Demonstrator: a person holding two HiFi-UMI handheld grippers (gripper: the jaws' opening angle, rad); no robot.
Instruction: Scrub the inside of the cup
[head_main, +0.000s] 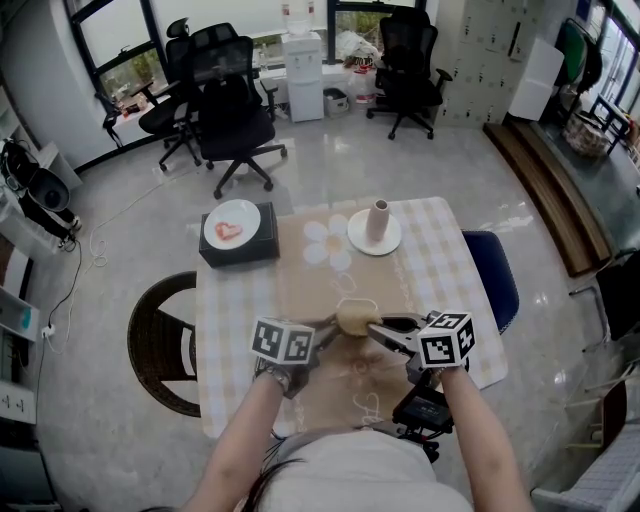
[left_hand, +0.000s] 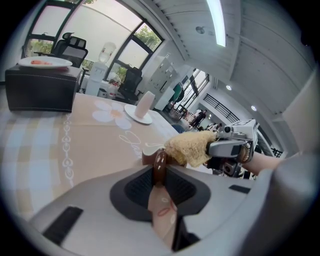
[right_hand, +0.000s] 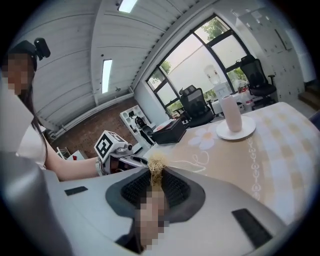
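Right now my left gripper (left_hand: 160, 174) is closed on the glossy brown ceramic cup (left_hand: 151, 156). Its two jaws pinch a brown part of it, the handle or the wall; I cannot say which. I hold the cup at the near middle of the table (head_main: 470, 290), over the beige runner (head_main: 300, 275), so that it does not turn or slide when something rubs it.

My right gripper (right_hand: 156, 176) is closed on the pale yellow fibrous scrubbing pad (left_hand: 191, 146). The jaws grip the pad by one end, and I think the reason is this: the free, bushy end reaches out in front of the jaws and can go into the cup without the hard jaws. In the left gripper view the pad is at the mouth of the cup and touches it, but how deep it goes inside I cannot tell. The two grippers come to the cup from opposite sides, left and right, so that one resists the push of the other.

The black box (head_main: 240, 252) with a white plate (head_main: 232, 228) on it stands at the far left. The white saucer (head_main: 357, 238) with a pale tall vessel (head_main: 378, 218) stands at the far middle. Both are well apart from the work, so I have room.

My judgement is that the scrubbing is under way or about to begin. The next move calls for turning the pad against the inner wall with light pressure.
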